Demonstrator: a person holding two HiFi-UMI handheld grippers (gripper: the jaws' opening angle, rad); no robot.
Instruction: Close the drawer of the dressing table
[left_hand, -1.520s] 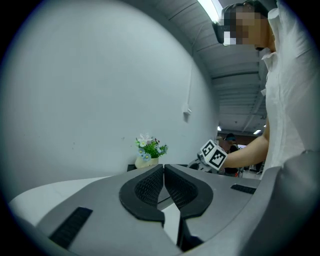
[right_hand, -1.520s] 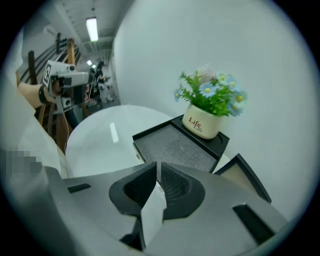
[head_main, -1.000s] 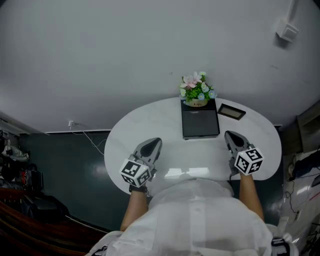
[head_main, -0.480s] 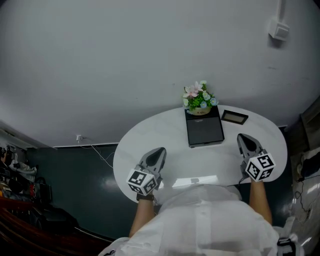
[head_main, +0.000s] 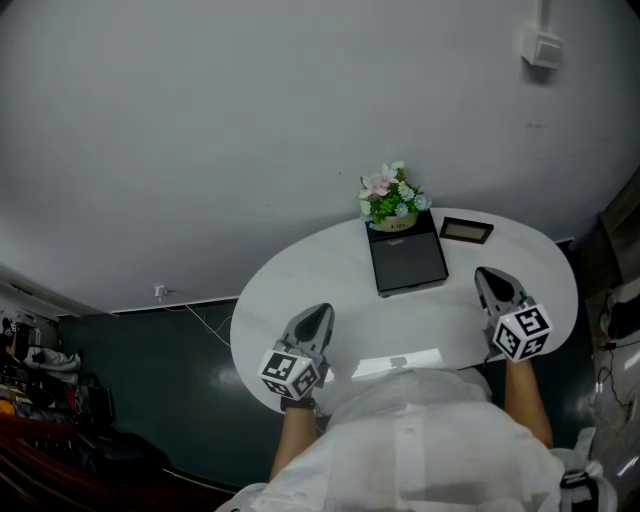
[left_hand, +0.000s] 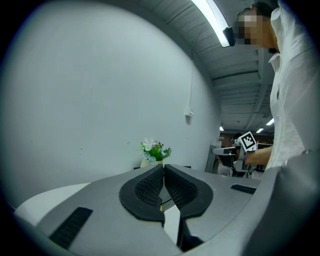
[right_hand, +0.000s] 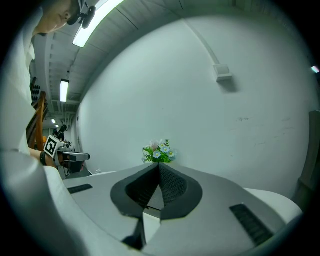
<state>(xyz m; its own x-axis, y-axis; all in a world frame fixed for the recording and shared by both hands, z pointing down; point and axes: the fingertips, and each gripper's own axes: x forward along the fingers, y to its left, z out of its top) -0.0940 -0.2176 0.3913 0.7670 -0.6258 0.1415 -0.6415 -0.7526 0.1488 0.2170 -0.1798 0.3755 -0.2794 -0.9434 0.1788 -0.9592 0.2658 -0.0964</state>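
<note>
Honestly, I can't confirm the drawer's state from any view: it would sit below and behind both sets of jaws, under the near edge of the white worktop (head_main: 300, 275), and my operator's white shirt (head_main: 420, 440) covers that whole front. The left gripper (head_main: 316, 318) has its jaws pressed together with nothing between them, and the right gripper (head_main: 492, 280) is the same, fully closed and empty. Both hover above the near rim, well apart from each other, pointing roughly level toward the wall. Ahead of the jaws and between them lies a dark flat case (head_main: 408, 260), with a flower pot (head_main: 392, 200) just beyond it and a small frame (head_main: 466, 230) ahead of the right jaws. Neither gripper touches anything, so I judge the push either finished or not yet begun; nothing here shows contact with a drawer front.
</note>
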